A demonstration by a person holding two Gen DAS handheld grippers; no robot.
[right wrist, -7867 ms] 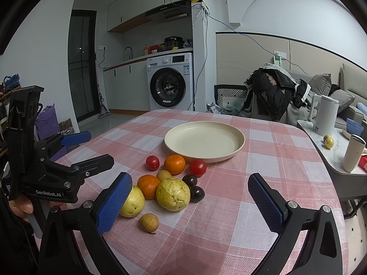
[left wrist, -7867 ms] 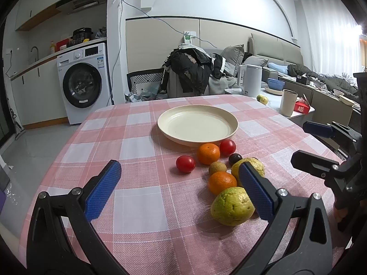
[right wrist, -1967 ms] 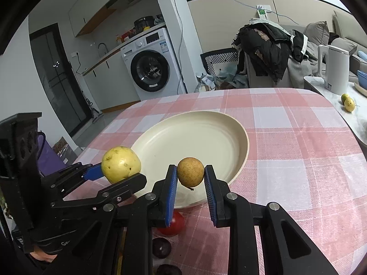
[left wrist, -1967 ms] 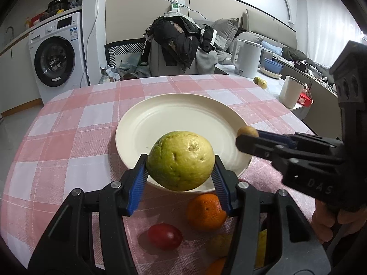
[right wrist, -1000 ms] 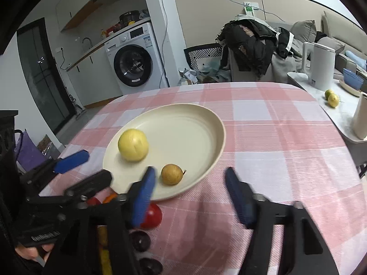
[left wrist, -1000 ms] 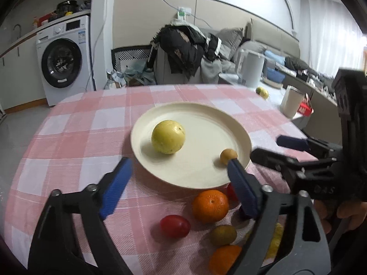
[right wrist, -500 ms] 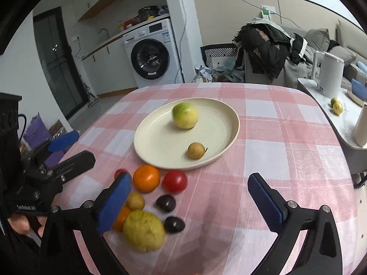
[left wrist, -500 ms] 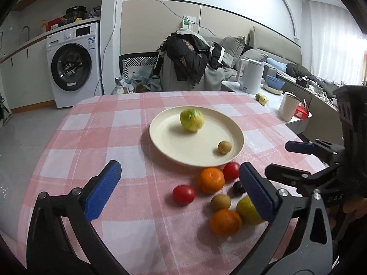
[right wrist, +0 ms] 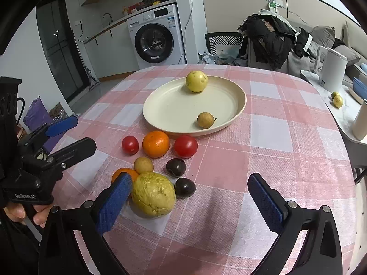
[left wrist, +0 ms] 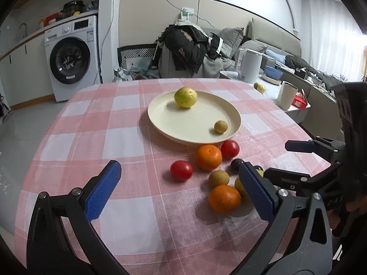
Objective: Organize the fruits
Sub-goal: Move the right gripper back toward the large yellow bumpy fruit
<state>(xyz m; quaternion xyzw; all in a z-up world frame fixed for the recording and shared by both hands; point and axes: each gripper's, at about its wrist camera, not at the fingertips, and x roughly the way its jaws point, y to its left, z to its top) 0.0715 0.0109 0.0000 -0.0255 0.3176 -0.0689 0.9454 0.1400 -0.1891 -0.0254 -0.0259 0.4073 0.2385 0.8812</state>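
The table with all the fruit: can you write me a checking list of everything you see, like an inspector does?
Surface: round table, pink checked cloth.
Job's things: cream plate holds a yellow-green fruit and a small brown fruit. Off the plate: two oranges, two tomatoes, two dark plums, a small brown fruit, a big bumpy green fruit.
Clutter: nothing seen on the cloth.
Grippers: left gripper and right gripper open, empty.
Cables: wire on the wall.
Surroundings: washing machine, kettle, clothes-covered chair.

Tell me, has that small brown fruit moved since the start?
Yes. The small brown fruit lay on the cloth nearest the camera, beside the pile; now it sits inside the plate, near its front rim.
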